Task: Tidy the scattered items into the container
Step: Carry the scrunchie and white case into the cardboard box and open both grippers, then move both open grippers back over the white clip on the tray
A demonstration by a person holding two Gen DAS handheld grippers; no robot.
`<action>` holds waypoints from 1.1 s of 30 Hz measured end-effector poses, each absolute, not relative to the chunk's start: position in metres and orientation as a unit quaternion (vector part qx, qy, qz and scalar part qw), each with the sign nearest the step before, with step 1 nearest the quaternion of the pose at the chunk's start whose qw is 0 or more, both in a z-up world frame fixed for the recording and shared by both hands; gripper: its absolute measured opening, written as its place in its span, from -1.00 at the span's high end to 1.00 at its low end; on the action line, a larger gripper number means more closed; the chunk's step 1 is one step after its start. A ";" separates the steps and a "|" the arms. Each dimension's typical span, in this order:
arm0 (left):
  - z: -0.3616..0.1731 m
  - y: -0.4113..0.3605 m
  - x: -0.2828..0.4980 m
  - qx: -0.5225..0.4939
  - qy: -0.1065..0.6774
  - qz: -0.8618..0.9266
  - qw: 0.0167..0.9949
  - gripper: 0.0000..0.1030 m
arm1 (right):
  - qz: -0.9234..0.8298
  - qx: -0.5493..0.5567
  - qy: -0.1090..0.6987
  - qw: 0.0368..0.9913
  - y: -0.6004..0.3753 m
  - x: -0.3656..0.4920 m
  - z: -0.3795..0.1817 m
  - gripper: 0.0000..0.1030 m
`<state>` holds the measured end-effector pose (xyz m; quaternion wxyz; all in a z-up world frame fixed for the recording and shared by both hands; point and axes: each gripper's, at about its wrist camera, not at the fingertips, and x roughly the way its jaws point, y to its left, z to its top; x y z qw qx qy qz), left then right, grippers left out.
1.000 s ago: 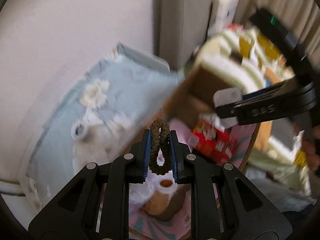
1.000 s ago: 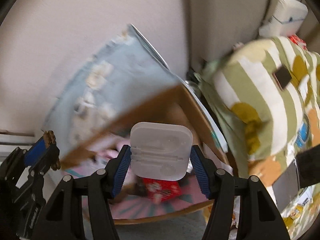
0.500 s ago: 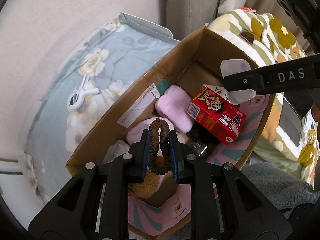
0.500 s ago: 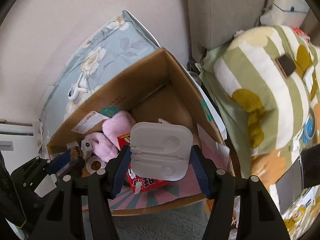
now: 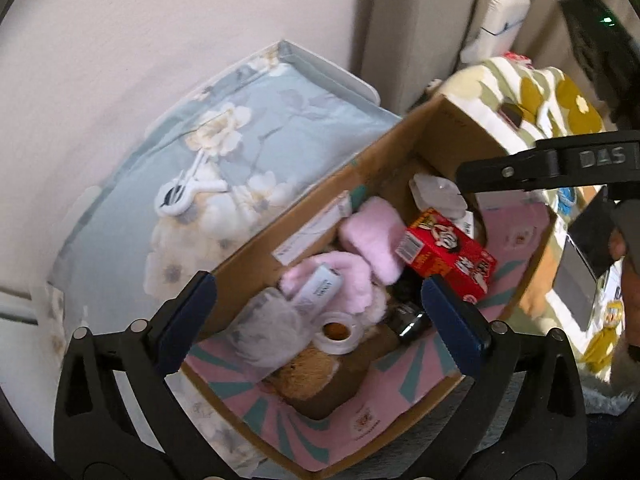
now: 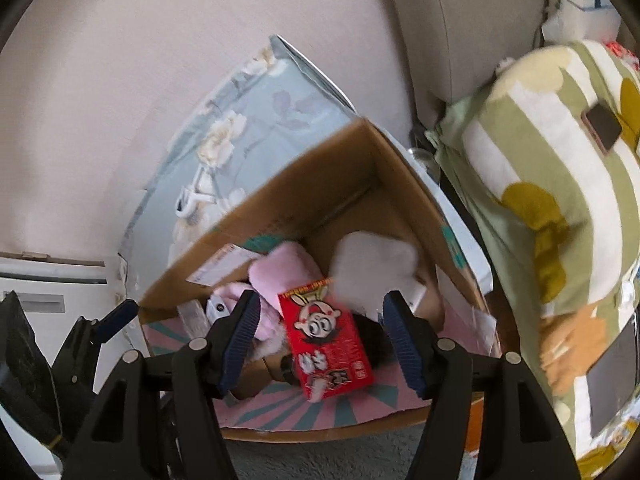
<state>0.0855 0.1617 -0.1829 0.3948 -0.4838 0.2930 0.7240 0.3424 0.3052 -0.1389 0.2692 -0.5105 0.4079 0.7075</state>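
Left wrist view: cardboard box [image 5: 404, 148] sits open on the floor against a floral cushion [image 5: 256, 128], and it is full. Inside are a red snack box [image 5: 450, 254], pink fluffy slippers [image 5: 376, 232], a tape roll [image 5: 338, 332], a grey pouch [image 5: 268, 332], a brown plush [image 5: 308, 372] and a white plastic case [image 5: 438, 196] at the far end. Left gripper [image 5: 320, 322] hangs over the box with jaws wide, nothing between them. Right wrist view: right gripper [image 6: 318, 338] is also spread wide and empty above the red snack box [image 6: 326, 342]; the white case [image 6: 374, 266] is blurred just beyond its fingers. White clip [image 5: 184, 196] lies on the cushion outside the box. Striped green blanket [image 6: 560, 184] is right of the box.
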 end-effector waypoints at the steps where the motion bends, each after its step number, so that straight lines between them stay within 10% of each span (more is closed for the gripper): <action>1: -0.184 0.160 0.083 -0.489 0.288 0.723 0.393 -0.98 | 0.712 -0.508 0.406 0.266 0.305 0.341 -0.136 -0.17; 33: -0.153 0.075 -0.080 -0.493 0.191 0.806 0.267 -0.98 | 0.763 -0.588 0.236 0.129 0.294 0.198 -0.128 -0.17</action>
